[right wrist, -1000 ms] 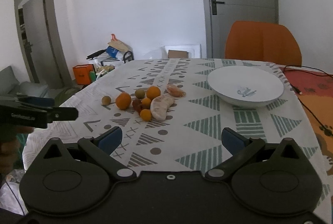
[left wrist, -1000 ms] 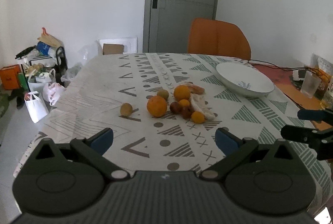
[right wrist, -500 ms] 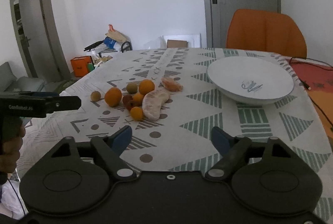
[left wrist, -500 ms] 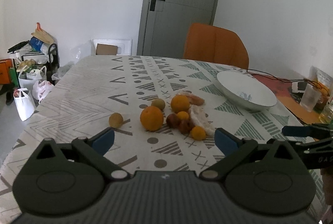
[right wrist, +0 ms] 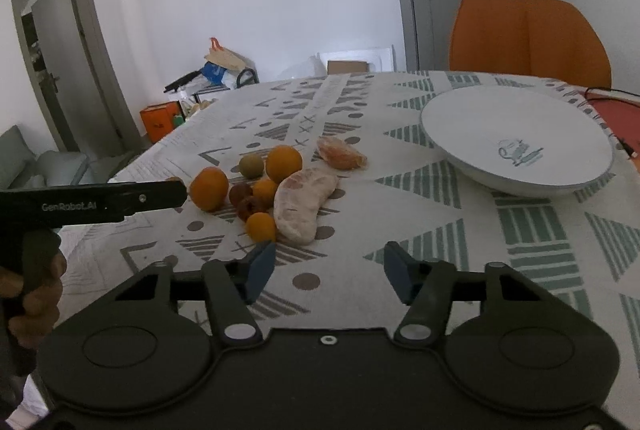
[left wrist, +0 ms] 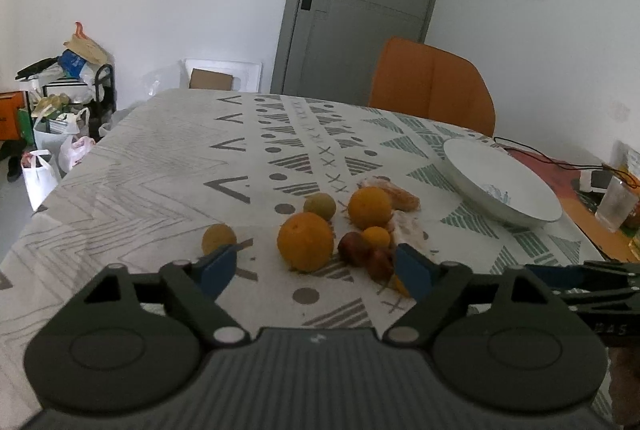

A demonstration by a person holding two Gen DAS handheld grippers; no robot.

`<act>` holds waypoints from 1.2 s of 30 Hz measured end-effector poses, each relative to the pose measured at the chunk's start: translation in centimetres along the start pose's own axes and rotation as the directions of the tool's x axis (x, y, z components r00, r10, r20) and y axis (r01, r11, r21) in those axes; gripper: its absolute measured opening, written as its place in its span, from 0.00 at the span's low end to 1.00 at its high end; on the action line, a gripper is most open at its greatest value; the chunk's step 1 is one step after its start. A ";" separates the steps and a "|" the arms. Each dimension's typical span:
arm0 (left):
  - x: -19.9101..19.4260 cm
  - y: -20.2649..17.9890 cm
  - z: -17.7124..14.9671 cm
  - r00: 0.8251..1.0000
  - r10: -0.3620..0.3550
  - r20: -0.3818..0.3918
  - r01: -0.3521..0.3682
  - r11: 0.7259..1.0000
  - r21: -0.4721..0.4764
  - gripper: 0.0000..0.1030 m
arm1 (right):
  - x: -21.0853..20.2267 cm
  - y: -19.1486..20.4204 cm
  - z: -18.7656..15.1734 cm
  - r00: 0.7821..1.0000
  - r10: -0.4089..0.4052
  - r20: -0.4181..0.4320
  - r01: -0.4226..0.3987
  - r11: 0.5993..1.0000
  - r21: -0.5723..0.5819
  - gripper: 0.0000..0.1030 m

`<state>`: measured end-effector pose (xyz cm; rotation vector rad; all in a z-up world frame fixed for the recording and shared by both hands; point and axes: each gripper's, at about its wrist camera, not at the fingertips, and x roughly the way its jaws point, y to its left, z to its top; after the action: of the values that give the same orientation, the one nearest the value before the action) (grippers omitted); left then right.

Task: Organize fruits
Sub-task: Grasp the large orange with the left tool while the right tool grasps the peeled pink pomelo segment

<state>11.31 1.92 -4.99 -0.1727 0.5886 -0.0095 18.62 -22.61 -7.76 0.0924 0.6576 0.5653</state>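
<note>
A cluster of fruit lies on the patterned tablecloth [left wrist: 160, 166]: a large orange [left wrist: 306, 247], a second orange [left wrist: 369, 208], a green fruit [left wrist: 319, 206], a small brown fruit [left wrist: 218, 238] set apart to the left, dark red fruits [left wrist: 354, 248] and peeled pale segments [right wrist: 304, 205]. A white bowl [right wrist: 516, 140] stands empty to the right. My left gripper [left wrist: 316, 272] is open, just short of the large orange. My right gripper [right wrist: 326, 268] is open and empty, near the small orange [right wrist: 261, 226].
An orange chair [left wrist: 432, 86] stands behind the table. A glass [left wrist: 616, 204] and cables lie at the right edge. Bags and boxes [left wrist: 60, 118] clutter the floor to the left. A grey door [left wrist: 360, 2] is behind.
Both grippers have moved forward toward the fruit cluster. The right gripper's jaws have narrowed somewhat but remain open. The fruit has not moved.
</note>
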 end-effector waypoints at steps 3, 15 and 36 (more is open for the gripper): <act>0.7 0.0 0.2 1.000 0.008 0.006 -0.008 1.000 0.014 0.80 | 1.0 0.0 0.3 1.000 0.013 -0.004 -0.013 1.000 0.014 0.54; 3.7 1.2 0.7 0.998 -0.028 -0.054 0.029 0.999 0.013 0.58 | 4.7 0.2 1.4 1.000 0.006 -0.024 -0.004 0.996 0.089 0.47; 4.8 2.1 0.4 0.996 -0.055 -0.073 0.051 0.998 -0.047 0.37 | 6.7 1.4 2.2 0.998 0.041 -0.038 -0.040 0.998 0.049 0.35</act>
<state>15.42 3.74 -7.58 -0.2329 0.6588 -0.0543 23.57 -17.71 -9.38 0.1403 0.7086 0.5917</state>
